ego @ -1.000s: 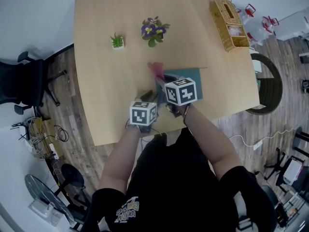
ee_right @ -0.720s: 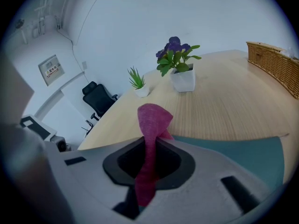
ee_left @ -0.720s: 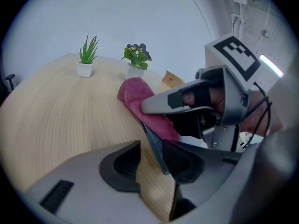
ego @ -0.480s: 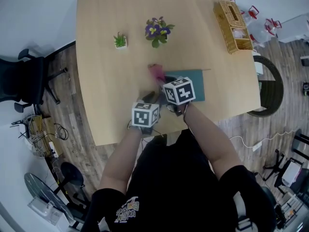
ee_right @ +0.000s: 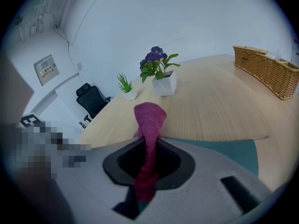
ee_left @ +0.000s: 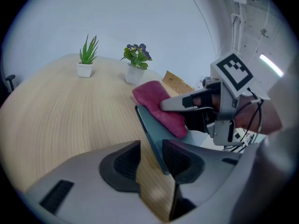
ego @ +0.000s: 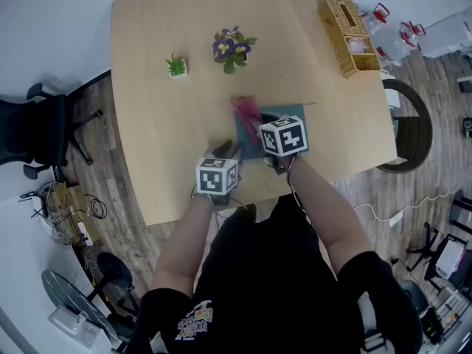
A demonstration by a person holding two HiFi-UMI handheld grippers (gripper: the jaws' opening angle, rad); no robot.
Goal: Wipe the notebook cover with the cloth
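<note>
A teal notebook (ego: pixel 284 118) lies flat on the wooden table (ego: pixel 162 124) near the front edge. A pink cloth (ego: pixel 245 109) rests on its far left part, pinched in my right gripper (ego: pixel 259 122), which is shut on it. In the right gripper view the cloth (ee_right: pixel 149 120) sticks out upright between the jaws, with the notebook (ee_right: pixel 219 148) below. My left gripper (ego: pixel 223 152) is at the notebook's near left corner. In the left gripper view that corner (ee_left: pixel 152 134) lies between the open jaws of the left gripper (ee_left: pixel 150 162), against the right pad, with bare wood beside the left pad.
A small green plant (ego: pixel 177 66) and a purple flower pot (ego: pixel 231 48) stand at the back of the table. A wicker basket (ego: pixel 348 26) sits at the back right corner. An office chair (ego: pixel 33 124) stands on the floor to the left.
My right gripper has slid the cloth a little left and then right over the notebook. The left gripper has stayed at the notebook's corner.
</note>
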